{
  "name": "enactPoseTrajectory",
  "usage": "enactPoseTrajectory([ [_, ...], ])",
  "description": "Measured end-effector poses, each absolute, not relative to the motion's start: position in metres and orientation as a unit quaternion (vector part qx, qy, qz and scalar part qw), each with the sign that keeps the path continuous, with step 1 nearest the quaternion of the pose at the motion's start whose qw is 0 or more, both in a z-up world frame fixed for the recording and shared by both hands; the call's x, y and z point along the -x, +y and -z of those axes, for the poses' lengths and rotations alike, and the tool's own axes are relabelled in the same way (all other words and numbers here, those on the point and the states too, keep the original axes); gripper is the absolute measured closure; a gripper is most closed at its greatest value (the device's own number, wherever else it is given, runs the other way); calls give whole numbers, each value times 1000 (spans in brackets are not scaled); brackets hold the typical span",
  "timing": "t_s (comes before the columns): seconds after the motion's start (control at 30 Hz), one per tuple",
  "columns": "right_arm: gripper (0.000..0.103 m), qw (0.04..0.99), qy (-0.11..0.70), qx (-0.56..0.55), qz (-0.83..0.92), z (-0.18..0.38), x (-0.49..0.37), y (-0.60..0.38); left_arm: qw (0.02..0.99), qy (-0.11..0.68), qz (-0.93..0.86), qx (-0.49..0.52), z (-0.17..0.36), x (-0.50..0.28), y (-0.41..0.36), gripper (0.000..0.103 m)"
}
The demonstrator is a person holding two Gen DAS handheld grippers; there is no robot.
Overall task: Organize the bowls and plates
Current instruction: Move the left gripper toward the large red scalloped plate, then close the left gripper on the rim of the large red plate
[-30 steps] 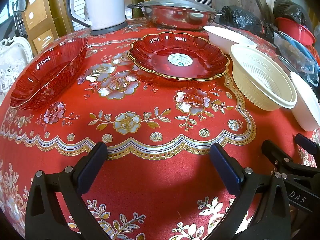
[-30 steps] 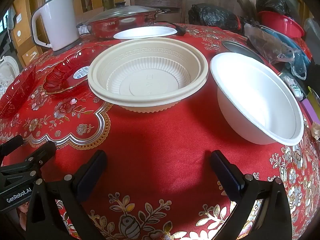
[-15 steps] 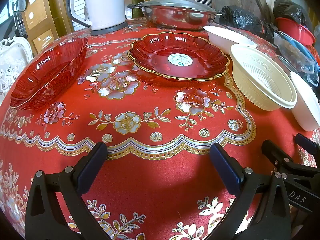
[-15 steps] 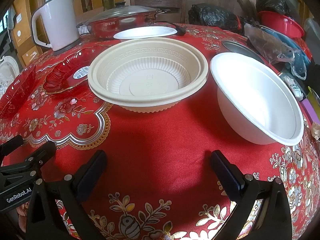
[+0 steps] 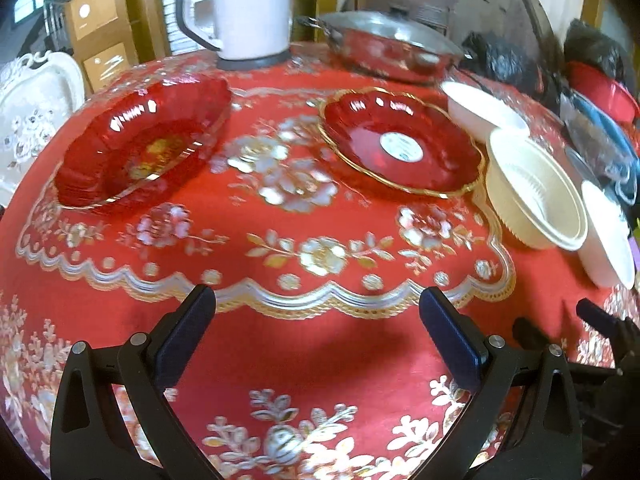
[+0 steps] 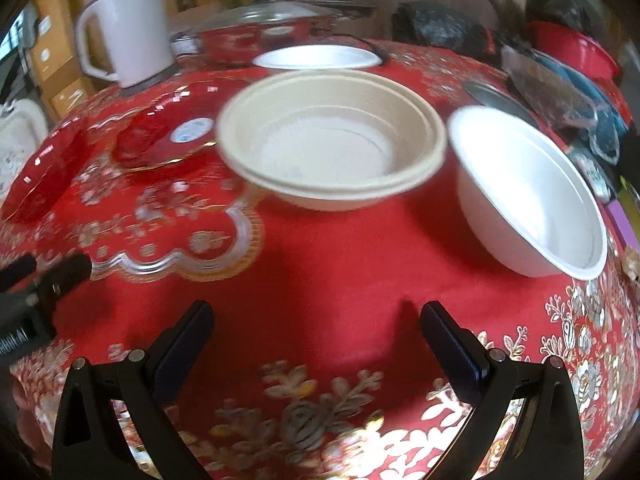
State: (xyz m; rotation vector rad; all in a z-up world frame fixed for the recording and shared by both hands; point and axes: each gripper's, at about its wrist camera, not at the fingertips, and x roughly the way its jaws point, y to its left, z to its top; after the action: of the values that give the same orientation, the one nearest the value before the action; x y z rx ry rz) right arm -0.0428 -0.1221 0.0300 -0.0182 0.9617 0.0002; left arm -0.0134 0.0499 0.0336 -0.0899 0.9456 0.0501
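Note:
On the red floral tablecloth [image 5: 304, 320] lie a ribbed red glass dish [image 5: 140, 148] at the left and a scalloped gold-rimmed red plate [image 5: 400, 144] with a white sticker. Right of them stand a cream ribbed bowl [image 5: 536, 196] [image 6: 332, 144], a white bowl [image 6: 528, 192] [image 5: 608, 236] and a flatter white bowl [image 6: 316, 58] [image 5: 484, 106] behind. My left gripper [image 5: 316, 320] hangs open over bare cloth, well short of the red dishes. Equally empty, my right gripper [image 6: 316, 332] is open in front of the cream and white bowls.
A white kettle [image 5: 252, 8] and a lidded steel pan [image 5: 392, 48] stand at the back of the table. Black bags [image 6: 440, 28], a red basin [image 6: 576, 52] and plastic-wrapped items [image 6: 560, 96] crowd the right rear edge. Cardboard boxes [image 5: 100, 20] stand beyond the left edge.
Both grippers have lifted and shifted; the left view now faces more to the left, centring the red dish. The right view is motion-blurred. Nothing was taken hold of.

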Motion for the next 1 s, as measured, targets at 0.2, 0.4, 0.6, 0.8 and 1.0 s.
enactPoseTrajectory([
  [0.2,0,888,459,19,-35,-43,41,-94,887,456,-30,61,-44,18,68,0],
  [0.4,0,887,454,49,-69,-52,37,-60,891,447,-48,66,-58,24,98,0],
  [0.6,0,889,438,73,-117,-60,30,-23,887,446,-88,86,-72,20,150,0],
  [0.8,0,880,433,93,-171,-77,4,25,884,443,-127,81,-83,10,199,0],
  [1.0,0,866,442,83,-218,-92,-37,73,882,439,-157,72,-93,-11,243,0],
])
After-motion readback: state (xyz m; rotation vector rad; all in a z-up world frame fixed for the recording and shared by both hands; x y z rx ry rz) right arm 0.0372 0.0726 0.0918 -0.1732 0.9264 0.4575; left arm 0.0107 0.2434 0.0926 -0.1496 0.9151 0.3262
